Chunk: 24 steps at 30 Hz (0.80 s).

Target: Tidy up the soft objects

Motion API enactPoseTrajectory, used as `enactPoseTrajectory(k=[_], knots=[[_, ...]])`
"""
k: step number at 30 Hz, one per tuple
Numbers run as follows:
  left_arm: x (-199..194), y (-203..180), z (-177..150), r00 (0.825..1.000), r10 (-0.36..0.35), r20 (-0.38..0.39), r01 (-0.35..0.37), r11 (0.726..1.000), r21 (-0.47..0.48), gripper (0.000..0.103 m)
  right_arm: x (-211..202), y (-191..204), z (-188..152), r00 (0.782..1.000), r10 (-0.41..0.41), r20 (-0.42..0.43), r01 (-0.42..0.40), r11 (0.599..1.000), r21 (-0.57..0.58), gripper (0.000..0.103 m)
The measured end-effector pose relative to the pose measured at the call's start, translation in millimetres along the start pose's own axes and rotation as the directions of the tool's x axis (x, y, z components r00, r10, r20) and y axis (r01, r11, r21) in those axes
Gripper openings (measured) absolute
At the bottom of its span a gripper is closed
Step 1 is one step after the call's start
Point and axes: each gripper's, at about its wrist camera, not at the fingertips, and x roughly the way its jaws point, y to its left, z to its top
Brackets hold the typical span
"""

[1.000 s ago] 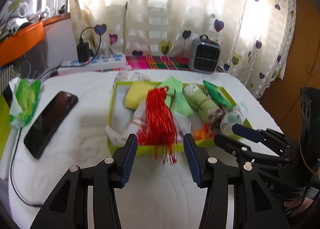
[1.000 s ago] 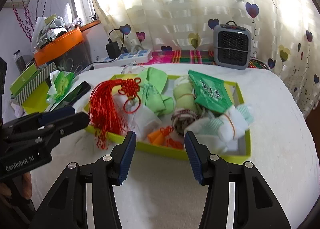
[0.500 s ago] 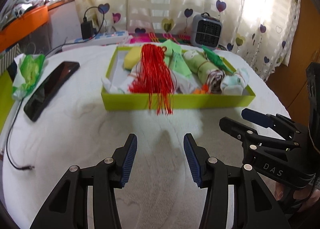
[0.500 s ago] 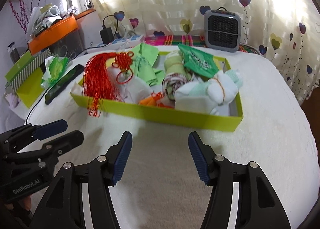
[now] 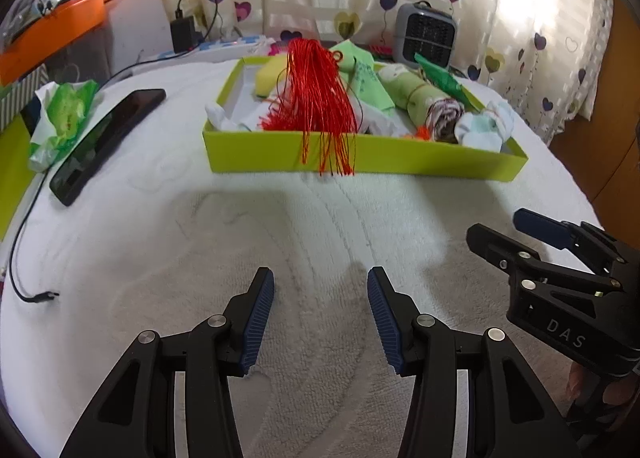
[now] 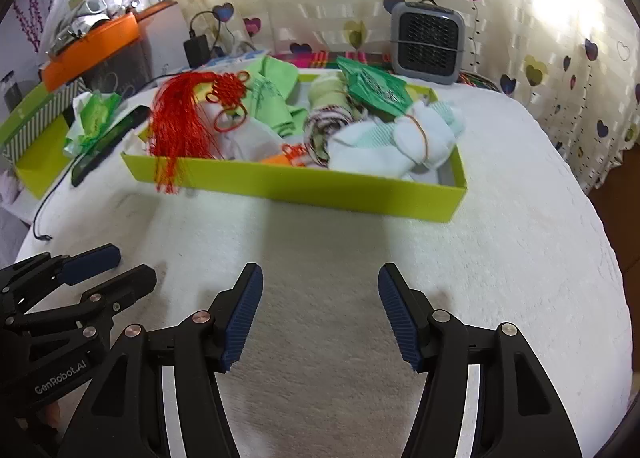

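Red tassel knot point(image 6: 182, 113): in green tray point(image 5: 400, 161) on white bed point(image 6: 360, 258), left end. Light, limp, snag-prone; best pinched at woven knot, not loose threads. Long axis knot-to-fringe, fringe spilling over near tray wall. Left gripper point(image 5: 320, 314) and right gripper point(image 6: 320, 312): fingers released, empty, well apart from tray.
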Motion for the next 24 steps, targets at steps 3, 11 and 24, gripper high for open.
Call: enactPoseTrajectory(k=[3, 11, 24], knots=[[1, -4, -1, 1.000, 0.015, 0.004, -0.015, 1.000, 0.010, 0.051, 2, -3, -3, 1.000, -0.013, -0.019, 0.013, 1.000, 0.009, 0.065], [2, -8, -4, 0.999, 0.048, 0.017, -0.048, 0.999, 0.001, 0.054, 2, -4, -9, 0.997, -0.062, -0.036, 0.062, 0.998, 0.013, 0.067], [3, -12, -3, 0.998, 0.065, 0.018, -0.065, 0.998, 0.005, 0.054, 3, -5, -11, 0.996, -0.078, -0.043, 0.079, 0.997, 0.021, 0.073]])
